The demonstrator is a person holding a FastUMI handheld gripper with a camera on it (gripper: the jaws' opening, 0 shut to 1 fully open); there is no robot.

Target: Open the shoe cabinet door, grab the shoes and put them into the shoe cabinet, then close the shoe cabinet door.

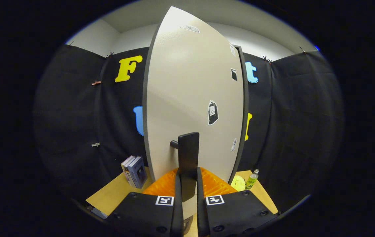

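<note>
The gripper (187,184) has its two fingers closed in on the dark bar handle (187,161) of the shoe cabinet door (190,98), one finger pressing on each side of the handle's lower part. The pale door stands directly ahead of the fingers, tall and close, with a few small stickers on its face; its dark edge runs down both sides. From how the door looms at an angle, I judge it is partway through its swing, though I cannot tell whether opening or closing.

Beyond the fingers to the left, a small stack of books (134,171) stands on the wooden table (115,194). To the right sit a yellow round object (238,183) and a small green bottle (252,179).

The risk I see is the grip sliding off the handle's lower end, since the fingers hold it near the bottom. A pull that does not follow the hinge's arc could twist the handle out of the pinch.
</note>
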